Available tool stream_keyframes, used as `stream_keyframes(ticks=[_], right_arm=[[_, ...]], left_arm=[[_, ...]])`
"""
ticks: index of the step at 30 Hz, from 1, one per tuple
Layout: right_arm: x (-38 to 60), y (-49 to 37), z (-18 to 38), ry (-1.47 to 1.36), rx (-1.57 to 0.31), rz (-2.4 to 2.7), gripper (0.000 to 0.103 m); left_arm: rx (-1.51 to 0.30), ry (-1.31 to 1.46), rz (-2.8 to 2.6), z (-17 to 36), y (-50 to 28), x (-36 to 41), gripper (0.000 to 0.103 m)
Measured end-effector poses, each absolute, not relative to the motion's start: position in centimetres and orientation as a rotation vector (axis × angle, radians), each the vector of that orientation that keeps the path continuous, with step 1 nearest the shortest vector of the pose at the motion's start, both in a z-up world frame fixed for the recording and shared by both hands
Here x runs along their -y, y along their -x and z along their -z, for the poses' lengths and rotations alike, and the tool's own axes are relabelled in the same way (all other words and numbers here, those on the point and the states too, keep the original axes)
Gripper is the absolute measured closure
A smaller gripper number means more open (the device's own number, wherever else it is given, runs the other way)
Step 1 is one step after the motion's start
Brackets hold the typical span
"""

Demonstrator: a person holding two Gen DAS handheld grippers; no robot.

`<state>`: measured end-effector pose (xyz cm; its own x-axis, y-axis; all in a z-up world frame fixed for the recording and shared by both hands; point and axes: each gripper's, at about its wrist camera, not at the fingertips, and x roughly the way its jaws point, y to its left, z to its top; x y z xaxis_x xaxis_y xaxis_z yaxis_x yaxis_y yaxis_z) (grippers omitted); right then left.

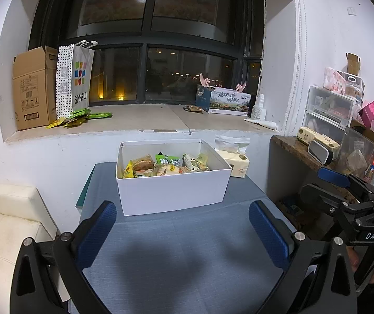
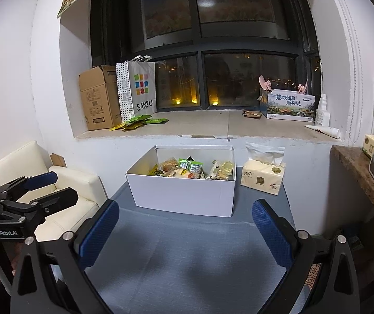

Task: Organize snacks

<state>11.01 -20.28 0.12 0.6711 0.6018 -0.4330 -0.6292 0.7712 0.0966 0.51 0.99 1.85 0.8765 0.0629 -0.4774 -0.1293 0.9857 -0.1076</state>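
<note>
A white open box stands on the grey-blue table, holding several wrapped snacks in yellow, green and orange. The box and its snacks also show in the right wrist view. My left gripper is open and empty, low over the table in front of the box. My right gripper is open and empty, also short of the box. Each gripper shows at the edge of the other's view: the right one and the left one.
A tissue pack stands right of the box. The window sill holds a cardboard box, a SANFU bag, green packets, a printed carton and a white bottle. A cream sofa is left. A cluttered shelf is right.
</note>
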Motion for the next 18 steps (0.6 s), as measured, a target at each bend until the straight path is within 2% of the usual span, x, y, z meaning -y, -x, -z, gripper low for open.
stream_keyframes(ticks=[18], right_arm=[[20.08,-10.94,-0.12,0.064,-0.470,-0.696,0.000]], left_arm=[[-0.497,0.139,-0.087,-1.48,-0.60,-0.79,0.000]])
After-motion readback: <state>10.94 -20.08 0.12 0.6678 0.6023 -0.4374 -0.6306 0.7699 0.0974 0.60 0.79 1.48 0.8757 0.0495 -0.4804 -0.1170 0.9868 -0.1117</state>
